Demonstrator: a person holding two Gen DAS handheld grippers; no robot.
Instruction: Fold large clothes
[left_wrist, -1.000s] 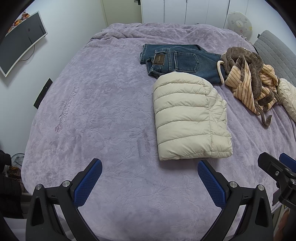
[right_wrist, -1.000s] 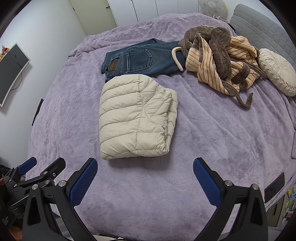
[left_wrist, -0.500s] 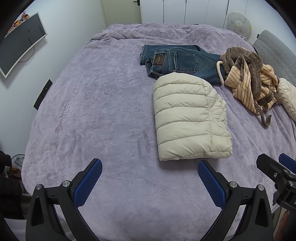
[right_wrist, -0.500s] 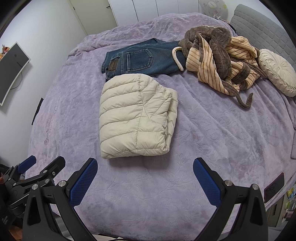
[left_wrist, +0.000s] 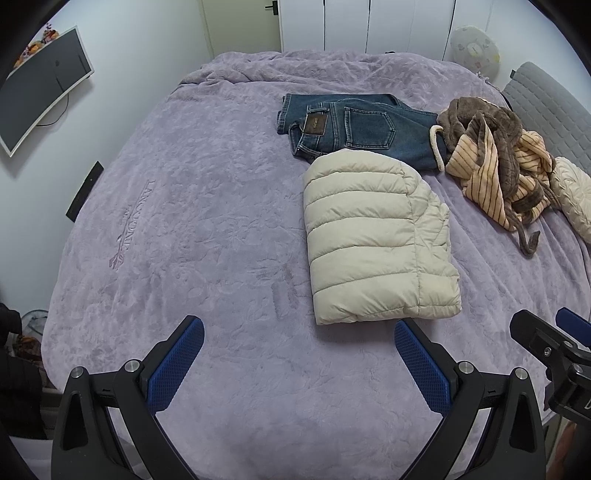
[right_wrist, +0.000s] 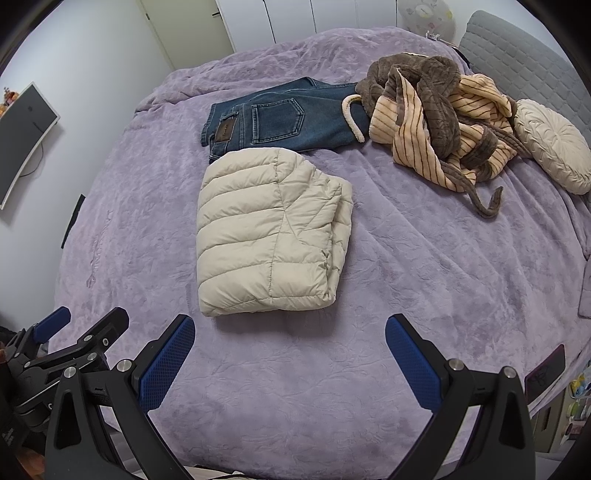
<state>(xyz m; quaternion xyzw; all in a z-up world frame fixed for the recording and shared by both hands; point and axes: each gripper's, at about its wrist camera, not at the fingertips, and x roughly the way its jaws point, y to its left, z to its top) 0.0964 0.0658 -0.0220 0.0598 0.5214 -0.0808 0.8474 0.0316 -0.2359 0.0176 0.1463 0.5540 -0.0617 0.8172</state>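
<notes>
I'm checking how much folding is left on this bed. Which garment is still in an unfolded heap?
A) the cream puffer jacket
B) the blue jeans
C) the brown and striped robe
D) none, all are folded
C: the brown and striped robe lies bunched in a heap with its belt trailing, while the cream puffer jacket and the blue jeans lie folded flat on the purple bedspread.

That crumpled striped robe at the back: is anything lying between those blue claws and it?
Partly. From the left gripper the folded puffer jacket lies across the path to the striped robe; from the right gripper only bare purple bedspread lies between.
</notes>
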